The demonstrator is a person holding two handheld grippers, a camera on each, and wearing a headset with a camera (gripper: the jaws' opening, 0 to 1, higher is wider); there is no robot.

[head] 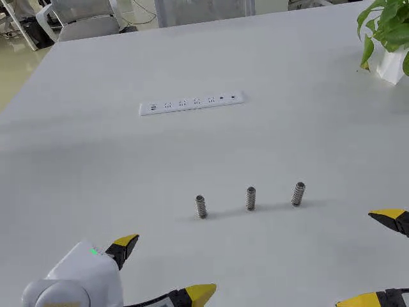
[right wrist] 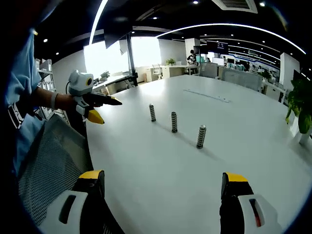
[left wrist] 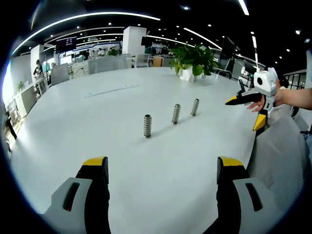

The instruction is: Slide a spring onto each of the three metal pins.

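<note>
We hold the left tool (left wrist: pixel 161 165) and the right tool (right wrist: pixel 163 176) wide open and empty over the white surface (head: pixel 128 166), short of three upright springs (head: pixel 250 198) in a row.

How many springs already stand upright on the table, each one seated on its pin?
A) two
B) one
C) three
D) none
C: in the head view the left spring, the middle spring and the right spring stand upright in a row on the table, while the left tool and the right tool are open and empty.
</note>
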